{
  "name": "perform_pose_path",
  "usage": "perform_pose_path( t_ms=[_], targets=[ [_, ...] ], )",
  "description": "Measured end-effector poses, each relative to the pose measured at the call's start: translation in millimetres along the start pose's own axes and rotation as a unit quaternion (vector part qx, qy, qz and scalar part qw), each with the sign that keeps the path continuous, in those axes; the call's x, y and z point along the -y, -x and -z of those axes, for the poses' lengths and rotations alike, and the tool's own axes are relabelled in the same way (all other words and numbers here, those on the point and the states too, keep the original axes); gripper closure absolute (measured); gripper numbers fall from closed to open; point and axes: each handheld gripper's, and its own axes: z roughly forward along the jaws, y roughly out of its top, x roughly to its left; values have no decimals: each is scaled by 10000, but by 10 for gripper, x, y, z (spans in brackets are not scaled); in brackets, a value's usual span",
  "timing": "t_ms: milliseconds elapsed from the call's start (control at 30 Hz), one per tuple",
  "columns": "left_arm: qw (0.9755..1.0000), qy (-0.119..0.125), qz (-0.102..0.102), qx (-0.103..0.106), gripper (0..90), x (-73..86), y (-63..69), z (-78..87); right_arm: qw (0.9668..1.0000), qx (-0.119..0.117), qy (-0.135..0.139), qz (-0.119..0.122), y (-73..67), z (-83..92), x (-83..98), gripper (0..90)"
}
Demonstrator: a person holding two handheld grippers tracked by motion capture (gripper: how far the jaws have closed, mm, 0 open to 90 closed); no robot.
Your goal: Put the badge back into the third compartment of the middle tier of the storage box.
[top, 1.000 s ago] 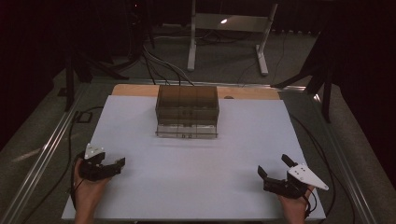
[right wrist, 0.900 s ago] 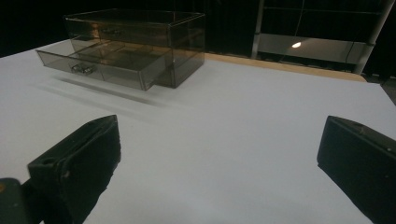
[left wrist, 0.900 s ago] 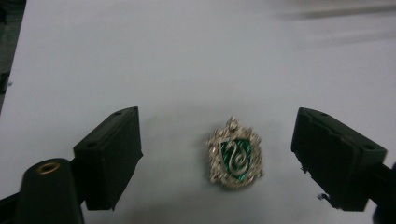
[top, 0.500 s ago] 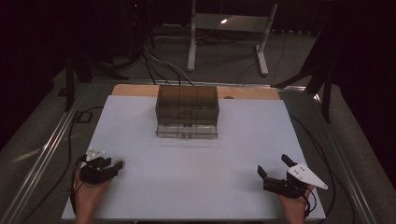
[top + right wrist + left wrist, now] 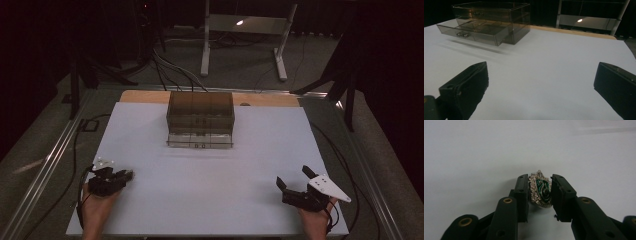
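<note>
The left tool (image 5: 539, 191) has just been closing, and its jaws now pinch the green badge (image 5: 541, 190) on the white surface (image 5: 260, 150), ready to lift. The right tool (image 5: 300, 187) rests wide open, empty.

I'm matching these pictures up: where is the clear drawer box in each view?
High view: the drawer box is at upper centre, with its bottom drawer pulled out.
Right gripper view: it is at upper left, far across the table.
Left gripper view: a badge takes the centre instead.
Shared landmark: the white sheet under everything.
</note>
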Motion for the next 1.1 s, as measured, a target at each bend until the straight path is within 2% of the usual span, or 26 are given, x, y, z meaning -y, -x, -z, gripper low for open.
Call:
perform_pose_path(
  t_ms=[167,300,367,533,667,1100],
  targets=[
    [9998,80,-154,40,807,-26,88,53,10000,3,-9,-2,-3,-2,0,0],
    [9994,24,-326,112,863,-19,156,78,10000,2,3,12,-1,0,-1,0],
    [9991,-47,-412,69,868,0,176,63,10000,1,-7,-7,1,0,-1,0],
    [9991,-54,-407,107,876,7,163,63,10000,1,-9,6,0,0,-2,0],
    [9985,-82,-547,19,884,-20,212,58,10000,0,-5,6,0,-1,-2,0],
    [9983,155,-547,93,886,-96,281,123,10000,-12,3,4,4,2,-2,0]
  ],
)
